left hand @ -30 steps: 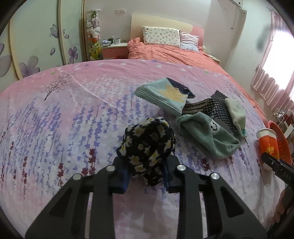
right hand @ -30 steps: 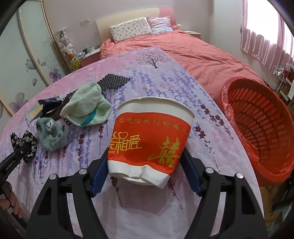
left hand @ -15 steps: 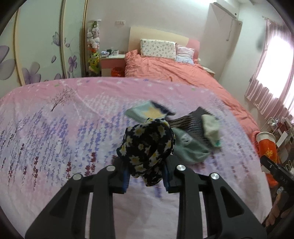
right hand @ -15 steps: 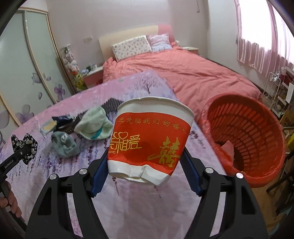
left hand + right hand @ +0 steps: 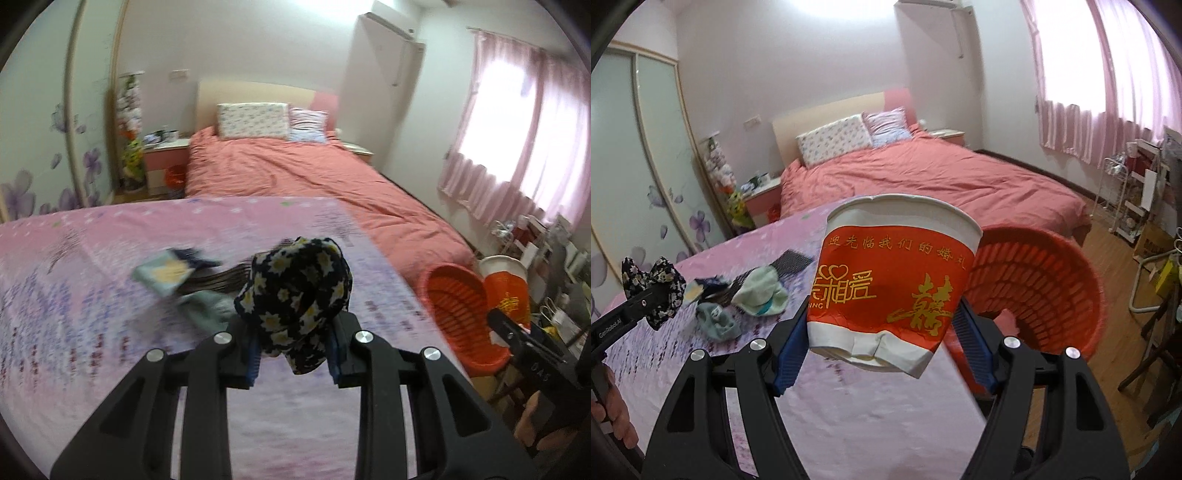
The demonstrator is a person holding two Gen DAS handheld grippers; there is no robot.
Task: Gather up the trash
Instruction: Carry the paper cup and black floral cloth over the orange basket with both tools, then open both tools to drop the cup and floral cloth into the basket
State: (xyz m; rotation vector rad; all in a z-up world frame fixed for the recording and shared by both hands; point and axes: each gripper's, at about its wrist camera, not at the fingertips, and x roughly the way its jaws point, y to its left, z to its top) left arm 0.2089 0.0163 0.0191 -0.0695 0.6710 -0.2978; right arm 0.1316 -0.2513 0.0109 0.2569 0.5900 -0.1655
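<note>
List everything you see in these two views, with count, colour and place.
paper cup: one, red and white, held between the right gripper's fingers
floral cloth: one, black with daisies, held in the left gripper
basket: one, red, off the table's right edge
table: one, pink-purple floral cover, foreground
socks and small items: a loose pile, green, teal, black, on the table
bed: one, coral, behind the table
pillows: two, floral and striped, at the headboard
left gripper: black, shut
right gripper: black, shut
</note>
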